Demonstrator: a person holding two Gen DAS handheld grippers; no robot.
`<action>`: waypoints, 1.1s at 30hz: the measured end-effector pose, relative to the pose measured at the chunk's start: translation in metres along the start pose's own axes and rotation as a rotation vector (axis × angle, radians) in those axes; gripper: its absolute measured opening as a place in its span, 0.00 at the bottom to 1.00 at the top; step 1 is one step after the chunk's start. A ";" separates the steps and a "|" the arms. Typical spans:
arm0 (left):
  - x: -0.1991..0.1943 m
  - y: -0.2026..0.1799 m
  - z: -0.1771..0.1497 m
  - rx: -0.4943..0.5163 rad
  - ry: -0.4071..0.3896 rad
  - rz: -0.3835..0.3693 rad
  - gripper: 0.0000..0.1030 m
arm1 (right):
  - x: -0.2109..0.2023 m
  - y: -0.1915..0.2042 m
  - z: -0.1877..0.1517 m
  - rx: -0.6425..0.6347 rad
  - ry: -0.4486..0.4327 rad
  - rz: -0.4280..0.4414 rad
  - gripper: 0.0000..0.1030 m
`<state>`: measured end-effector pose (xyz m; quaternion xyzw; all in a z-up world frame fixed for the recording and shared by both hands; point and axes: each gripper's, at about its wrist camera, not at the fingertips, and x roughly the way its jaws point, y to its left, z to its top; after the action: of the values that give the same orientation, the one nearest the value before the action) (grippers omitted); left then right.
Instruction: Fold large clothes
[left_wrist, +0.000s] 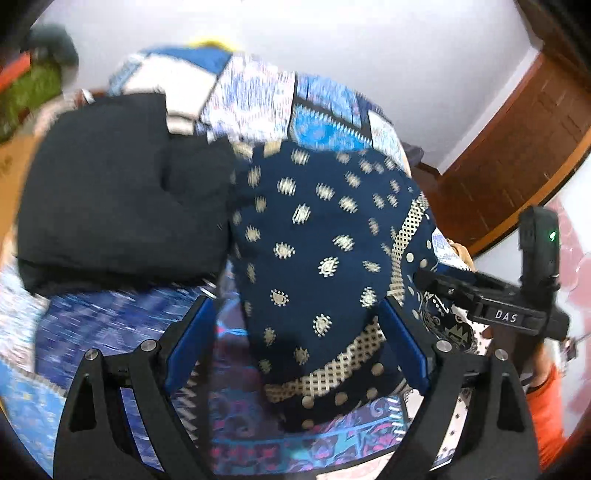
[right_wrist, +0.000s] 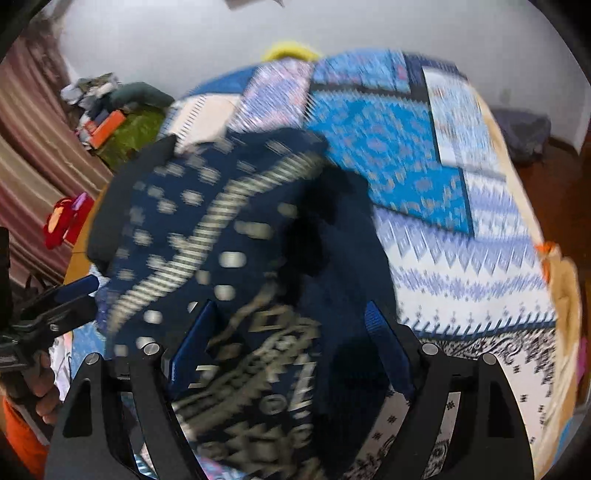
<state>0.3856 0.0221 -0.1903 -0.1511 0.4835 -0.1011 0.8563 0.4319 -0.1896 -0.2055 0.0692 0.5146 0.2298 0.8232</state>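
Navy cloth with pale gold motifs, the garment (left_wrist: 314, 240), lies bunched on the bedspread (left_wrist: 325, 110), a patchwork of blue, white and pink prints that covers the whole bed. No box or basket shows near it; the only pile is a heap of clutter (right_wrist: 110, 122) far left by the wall, with green and orange things too blurred to name.

Left of the garment, in the left wrist view, sits a black cushion (left_wrist: 110, 195), touching the garment's left edge. A latticed cream border runs along the garment's near and right edges.

The left gripper (left_wrist: 295, 347) has its blue fingers (left_wrist: 190, 339) spread wide, one on each side of the garment's near end; cloth lies between them, but the pads are apart from it and do not pinch it. The right gripper (right_wrist: 291, 350) likewise stands with its jaws wide, and the garment (right_wrist: 229, 240) is heaped up between and beyond them. Motion blur smears this view, so I cannot tell whether any cloth touches either pad.

At the right edge of the left view the other tool appears, side-on, pointing leftward at the garment's right edge, held by a hand (left_wrist: 541, 373) in an orange sleeve. A wooden door (left_wrist: 517, 155) stands far right.
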 end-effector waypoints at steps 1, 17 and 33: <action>0.010 0.003 0.000 -0.022 0.019 -0.030 0.88 | 0.004 -0.009 -0.001 0.021 0.015 0.020 0.78; 0.082 0.029 0.009 -0.288 0.155 -0.323 1.00 | 0.052 -0.051 -0.007 0.244 0.201 0.353 0.87; -0.024 -0.029 0.018 -0.105 0.067 -0.284 0.65 | -0.017 0.013 -0.008 0.186 0.136 0.380 0.28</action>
<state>0.3877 0.0051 -0.1524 -0.2591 0.4902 -0.2006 0.8077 0.4144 -0.1862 -0.1912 0.2248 0.5655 0.3364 0.7187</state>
